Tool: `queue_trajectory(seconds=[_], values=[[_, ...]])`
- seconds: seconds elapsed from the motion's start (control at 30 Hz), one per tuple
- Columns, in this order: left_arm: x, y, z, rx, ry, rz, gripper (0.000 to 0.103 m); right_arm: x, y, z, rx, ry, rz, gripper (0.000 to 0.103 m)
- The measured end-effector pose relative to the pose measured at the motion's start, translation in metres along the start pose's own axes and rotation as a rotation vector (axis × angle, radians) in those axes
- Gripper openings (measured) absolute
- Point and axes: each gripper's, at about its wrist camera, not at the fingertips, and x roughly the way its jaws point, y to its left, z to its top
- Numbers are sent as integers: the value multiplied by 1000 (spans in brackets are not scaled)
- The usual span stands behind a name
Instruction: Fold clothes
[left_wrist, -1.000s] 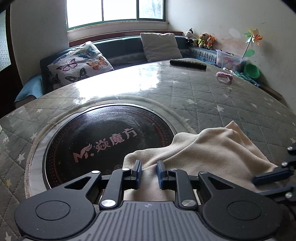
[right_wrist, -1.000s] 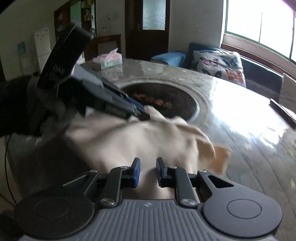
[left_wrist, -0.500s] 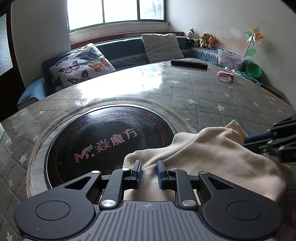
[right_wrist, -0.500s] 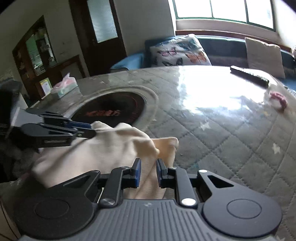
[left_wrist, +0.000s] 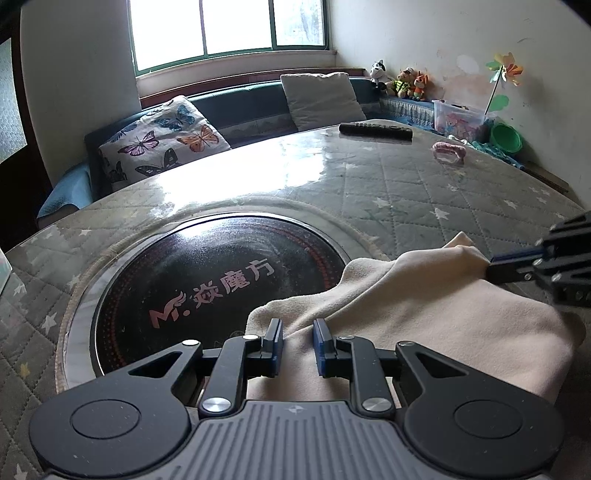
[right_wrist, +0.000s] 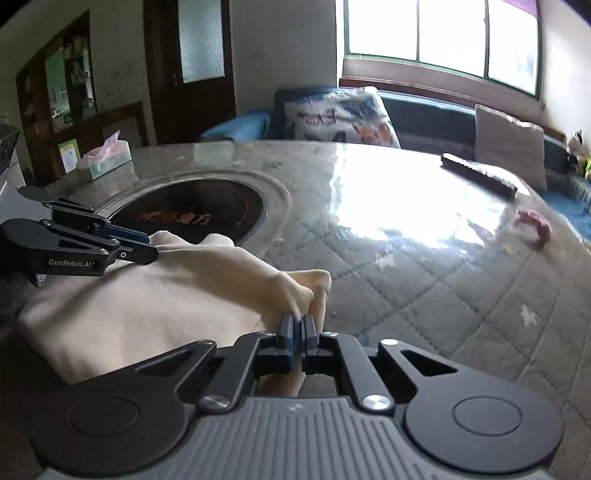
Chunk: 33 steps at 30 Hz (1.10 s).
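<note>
A cream fleece cloth (left_wrist: 424, 314) lies bunched at the near edge of the round table, partly over the black hotplate (left_wrist: 207, 280). My left gripper (left_wrist: 298, 336) is at the cloth's left corner. Its pads stand narrowly apart with a thick fold gripped between them. From the right wrist view the left gripper (right_wrist: 155, 251) bites the cloth (right_wrist: 166, 302) at that corner. My right gripper (right_wrist: 297, 325) has its jaws closing tight on a fold at the cloth's right corner. In the left wrist view the right gripper (left_wrist: 489, 266) pinches that corner from the right.
The table (left_wrist: 406, 192) has a quilted star cover under glossy glass. A black remote (left_wrist: 375, 131) and a pink hair tie (left_wrist: 448, 149) lie at its far side, and a tissue box (right_wrist: 107, 157) at the far left. A sofa with cushions (left_wrist: 162, 144) runs behind.
The right gripper moved up along the cloth's right side to its far corner, swung round and shut its jaws on a fold there. The left gripper kept still.
</note>
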Motion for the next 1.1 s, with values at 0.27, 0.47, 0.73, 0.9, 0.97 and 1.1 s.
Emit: queue_trajectory(seconds=[0.27,0.47,0.73,0.9,0.97,1.1], values=[[-15,-2,-2,-13,-34,3,22,-44,18,4,-28,-91,46,13],[-57,-14,-17,17,-94,-22,22,-46,40,-6,-82,-86,119,12],[-91,-13,-59,-52,-99,-34,22,-32,32,-31,-9,-61,120,11],[-92,0,-78,-118,-86,-37,23,-32,32,-33,-7,-62,119,11],[-93,5,-79,-129,-86,-18,23,-32,30,-34,-4,-63,120,11],[-99,12,-81,-142,-93,-5,23,-32,31,-31,-10,-58,115,11]])
